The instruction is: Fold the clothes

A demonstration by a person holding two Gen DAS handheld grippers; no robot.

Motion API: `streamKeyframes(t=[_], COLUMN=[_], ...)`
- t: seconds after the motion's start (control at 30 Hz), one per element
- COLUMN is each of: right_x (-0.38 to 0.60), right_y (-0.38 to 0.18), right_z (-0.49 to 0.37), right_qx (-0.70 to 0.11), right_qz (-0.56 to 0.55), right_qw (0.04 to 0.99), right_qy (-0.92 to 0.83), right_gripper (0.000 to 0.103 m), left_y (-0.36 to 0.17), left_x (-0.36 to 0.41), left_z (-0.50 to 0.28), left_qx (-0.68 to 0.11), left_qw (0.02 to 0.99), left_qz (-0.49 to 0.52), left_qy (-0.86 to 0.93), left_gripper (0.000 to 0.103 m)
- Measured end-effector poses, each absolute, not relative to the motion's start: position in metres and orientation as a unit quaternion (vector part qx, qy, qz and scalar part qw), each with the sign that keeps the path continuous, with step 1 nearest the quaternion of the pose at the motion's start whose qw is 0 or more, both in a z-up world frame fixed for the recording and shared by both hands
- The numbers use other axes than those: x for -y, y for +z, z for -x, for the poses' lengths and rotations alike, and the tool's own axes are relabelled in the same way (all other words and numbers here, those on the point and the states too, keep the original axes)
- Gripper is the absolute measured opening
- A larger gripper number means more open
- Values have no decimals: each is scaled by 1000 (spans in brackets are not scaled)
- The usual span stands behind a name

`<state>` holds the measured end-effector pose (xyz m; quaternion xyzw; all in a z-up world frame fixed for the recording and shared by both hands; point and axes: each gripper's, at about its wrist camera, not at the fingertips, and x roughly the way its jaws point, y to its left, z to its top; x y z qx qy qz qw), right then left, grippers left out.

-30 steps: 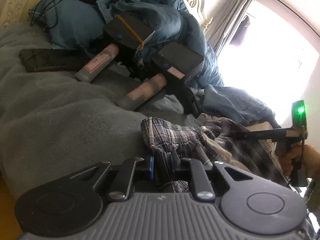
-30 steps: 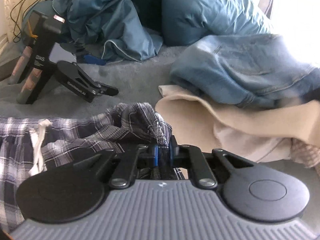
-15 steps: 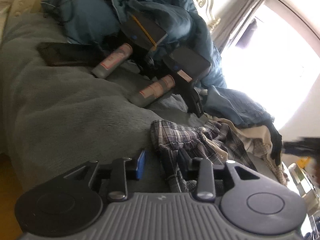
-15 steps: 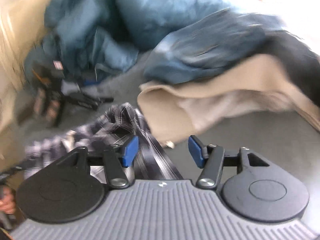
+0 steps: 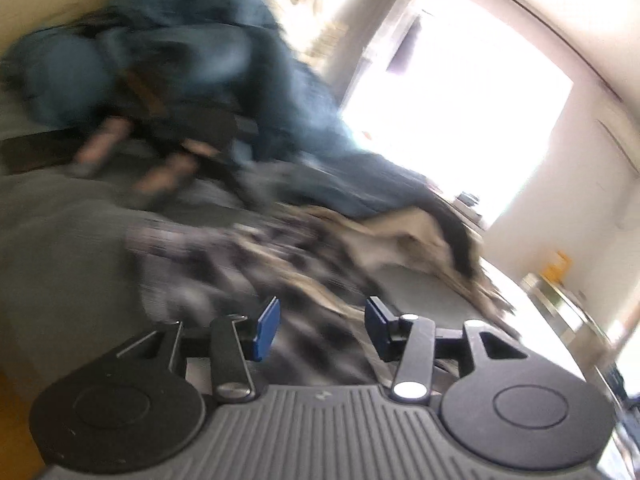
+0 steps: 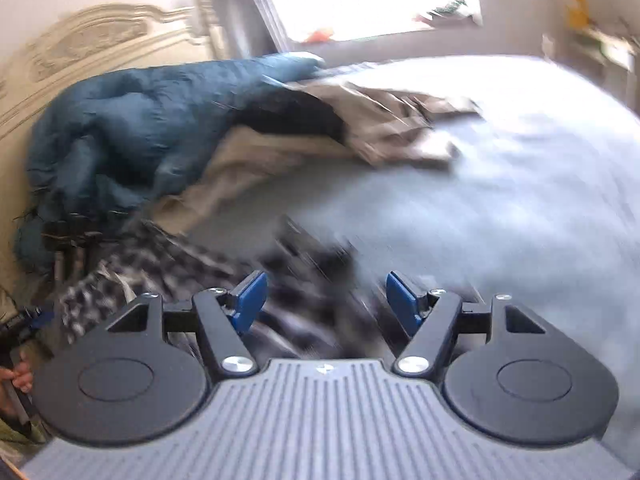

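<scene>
Left gripper (image 5: 318, 326): jaws apart, just been opening, pads clear of the plaid garment (image 5: 224, 256) lying beyond them. Right gripper (image 6: 324, 300): jaws wide, just been opening, nothing clamped; the plaid cloth lies blurred under and ahead of them on the grey bedcover (image 6: 500, 184). Farther back: beige clothing (image 6: 384, 128), then a blue duvet (image 6: 132, 128) against the carved headboard (image 6: 88, 40).

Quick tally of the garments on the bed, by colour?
Plaid, dark checked: 1, the plaid garment
Beige/tan: 1, the beige garment
Blue denim: 1, the jeans
Total: 3 told apart; blur may hide more. The teal duvet is bedding, not counted.
</scene>
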<state>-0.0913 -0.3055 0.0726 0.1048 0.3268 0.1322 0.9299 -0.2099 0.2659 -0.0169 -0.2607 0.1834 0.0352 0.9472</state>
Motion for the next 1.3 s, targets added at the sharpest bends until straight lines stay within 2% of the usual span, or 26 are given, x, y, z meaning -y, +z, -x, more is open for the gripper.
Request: streamKeyframes(t=[0.2,0.4,0.43,0.5,0.53,0.63,0.73,1.03,1.17,1.3], right_x=[350,359,357,353,354,357,352,254,201,153], right_y=[-6,-71,-74,-76,-75,-60,-16,128,149,129], right_z=[116,95,96,98,98,96,80,-76,-154,-215], right_qx=[-366,-412,-403,-389,-388,-366,-322,-228,-226,-245], right_qz=[-145,-194,-195,-191,-197,-228,-236,-172,-148,-128], right_qw=[915,886,889,894,891,888,898,924,926,926], right_qy=[83,84,93,115,128,157,187,255,263,258], right_gripper=[67,71,67,31,7,6,6,6,6,7], left_y=[-20,-31,-33,-38,-41,-45,-48,-54,-60,-66], left_x=[-152,-65,-55,-41,-39,-32,-33,-50,-59,-66], left_z=[187,194,196,199,198,201,200,188,183,179], left_qx=[-241,-273,-277,-287,-292,-291,-286,-283,-285,-299], left_qw=[946,946,946,945,945,945,945,934,931,926], left_qz=[202,111,94,67,58,45,48,106,128,139], left_qy=[-80,-136,-142,-141,-138,-140,-153,-188,-191,-186], left_gripper=[49,51,52,53,53,53,53,53,53,53])
